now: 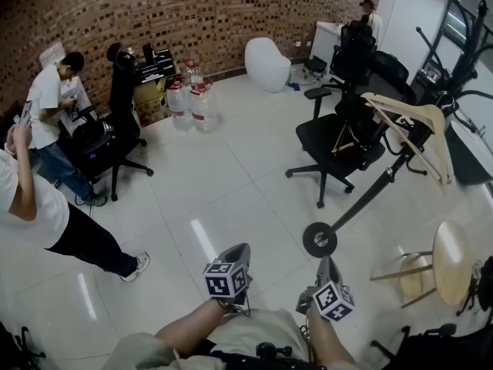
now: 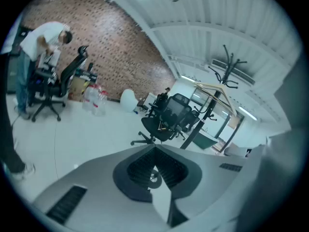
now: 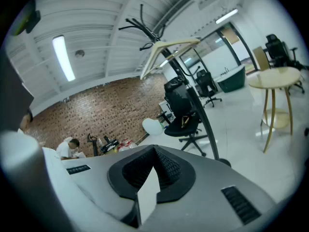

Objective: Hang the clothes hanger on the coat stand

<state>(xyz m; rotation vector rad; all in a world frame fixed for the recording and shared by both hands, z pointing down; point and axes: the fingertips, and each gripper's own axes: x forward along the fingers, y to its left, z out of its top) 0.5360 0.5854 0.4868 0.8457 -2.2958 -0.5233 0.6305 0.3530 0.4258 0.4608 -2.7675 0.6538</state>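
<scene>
A pale wooden clothes hanger (image 1: 422, 124) hangs on the black coat stand (image 1: 368, 196), which rises from its round base toward the upper right. The hanger (image 2: 213, 88) and stand (image 2: 205, 117) show far off in the left gripper view. In the right gripper view the hanger (image 3: 167, 49) sits high on the stand (image 3: 195, 102). My left gripper (image 1: 239, 250) and right gripper (image 1: 327, 263) are low in front of me, well short of the stand's base. Both are shut with nothing between the jaws. The tips meet in the left gripper (image 2: 154, 149) and right gripper (image 3: 154, 151) views.
A black office chair (image 1: 337, 142) stands just behind the coat stand. A round wooden table (image 1: 451, 261) is at the right. Water bottles (image 1: 192, 99) and a white beanbag (image 1: 267, 62) sit by the brick wall. Two people (image 1: 48, 110) (image 1: 35, 206) are at the left.
</scene>
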